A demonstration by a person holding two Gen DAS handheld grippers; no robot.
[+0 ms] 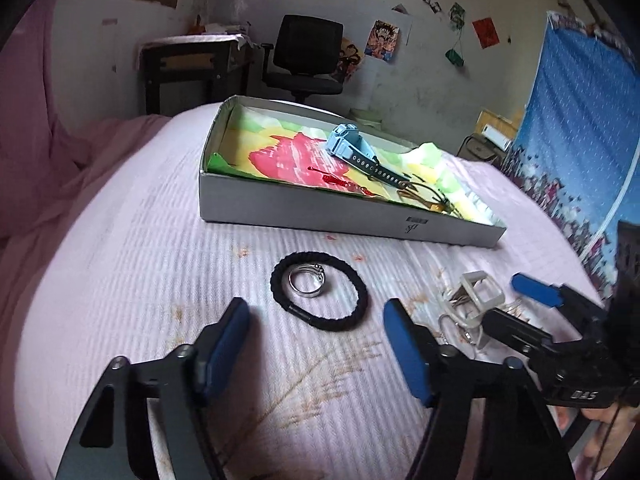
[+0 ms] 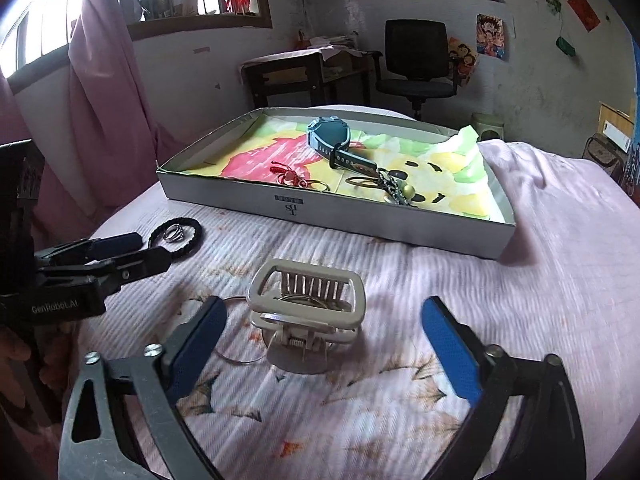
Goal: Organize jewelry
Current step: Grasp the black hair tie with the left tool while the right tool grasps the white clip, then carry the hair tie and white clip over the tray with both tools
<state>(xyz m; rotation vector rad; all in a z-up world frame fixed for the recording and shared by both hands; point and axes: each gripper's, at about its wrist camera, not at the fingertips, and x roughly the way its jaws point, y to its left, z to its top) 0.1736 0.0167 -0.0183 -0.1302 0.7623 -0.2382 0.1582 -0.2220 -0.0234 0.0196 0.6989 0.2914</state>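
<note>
Lying just ahead of the open, empty left gripper [image 1: 316,338], a silver ring [image 1: 307,283] sits inside the black bracelet [image 1: 319,295]. A hair claw [image 2: 306,308] lies between the fingers of the right gripper [image 2: 324,344], also spread open and empty; the metal rings [image 2: 240,354] under it are partly hidden.

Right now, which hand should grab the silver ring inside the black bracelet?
Left, probably. The left gripper is open and points straight at the silver ring inside the black bracelet. The right gripper is open around the white hair clip, farther off.
</note>
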